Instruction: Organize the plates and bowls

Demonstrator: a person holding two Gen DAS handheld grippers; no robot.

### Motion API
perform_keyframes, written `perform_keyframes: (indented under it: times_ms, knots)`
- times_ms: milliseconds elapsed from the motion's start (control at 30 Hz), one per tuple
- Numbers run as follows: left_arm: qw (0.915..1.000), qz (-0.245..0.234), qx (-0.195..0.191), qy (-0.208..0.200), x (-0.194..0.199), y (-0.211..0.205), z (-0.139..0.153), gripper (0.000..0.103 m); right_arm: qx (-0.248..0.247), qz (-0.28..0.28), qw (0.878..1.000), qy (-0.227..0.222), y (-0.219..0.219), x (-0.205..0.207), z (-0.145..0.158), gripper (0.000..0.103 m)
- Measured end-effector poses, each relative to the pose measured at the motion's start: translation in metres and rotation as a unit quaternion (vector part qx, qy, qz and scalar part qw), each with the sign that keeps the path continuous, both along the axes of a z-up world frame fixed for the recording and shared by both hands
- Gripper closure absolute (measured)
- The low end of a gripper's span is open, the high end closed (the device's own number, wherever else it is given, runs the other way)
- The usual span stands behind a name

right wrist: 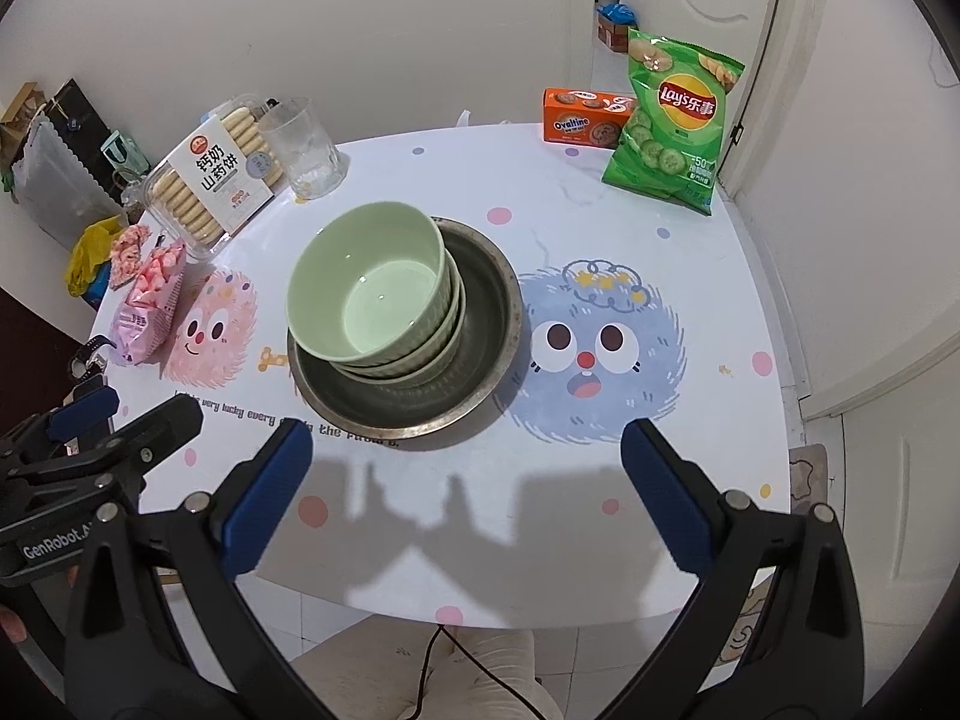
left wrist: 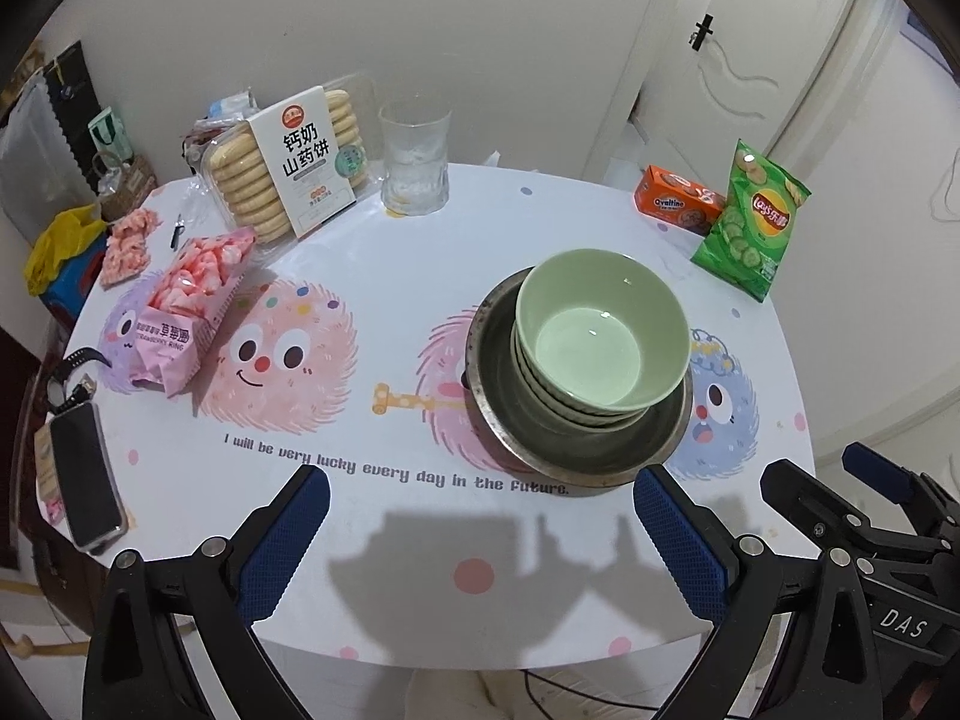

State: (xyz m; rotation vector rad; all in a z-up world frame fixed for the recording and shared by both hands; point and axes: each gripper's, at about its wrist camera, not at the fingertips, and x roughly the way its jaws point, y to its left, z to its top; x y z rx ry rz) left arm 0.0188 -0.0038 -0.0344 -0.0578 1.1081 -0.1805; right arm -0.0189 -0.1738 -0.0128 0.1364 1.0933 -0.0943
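The left gripper (left wrist: 480, 534) is wide open and holds nothing. It hangs low over the near edge of the table (left wrist: 372, 276). The right gripper (right wrist: 465, 480) is beside it, also wide open and empty.

Just ahead of the left gripper, a little to its right, sits the metal plate (left wrist: 540, 444). The green bowls (left wrist: 600, 330) are stacked inside it, pushed toward its far side. For the right gripper, the stack is ahead and a little to the left.

The stack looks neat already — maybe the job is nearly done. If a bowl must be lifted, I think it is best to pinch the top bowl's rim on one side and go straight up, slowly. Steady the plate with the other gripper — the bowls could slide.
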Motion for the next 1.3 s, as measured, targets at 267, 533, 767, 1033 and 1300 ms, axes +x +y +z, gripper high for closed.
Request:
perform_keyframes:
  times_ms: [267, 533, 767, 1033, 1300]
  knots:
    - [1.0000, 0.004, 0.005, 0.000, 0.0016, 0.0020, -0.0004, 0.000, -0.001, -0.007, 1.000, 0.004, -0.0057, 0.0004, -0.0019, 0.001]
    - [1.0000, 0.003, 0.008, 0.001, 0.0026, 0.0038, -0.0010, 0.000, -0.005, -0.007, 1.000, 0.006, -0.0058, 0.0011, -0.0016, 0.001]
    - [0.9999, -0.001, 0.011, -0.001, 0.0027, 0.0047, -0.0007, 0.000, -0.006, -0.008, 1.000, 0.006, -0.0061, 0.0019, -0.0021, 0.001]
    - [0.9999, -0.006, 0.015, -0.002, 0.0035, 0.0046, -0.0003, 0.000, -0.007, -0.010, 1.000, 0.006, -0.0057, 0.0024, -0.0010, 0.001]
    - [0.9998, -0.013, 0.014, 0.001, 0.0046, 0.0034, -0.0024, 0.000, -0.007, -0.011, 1.000, 0.007, -0.0062, 0.0027, -0.0010, 0.001]
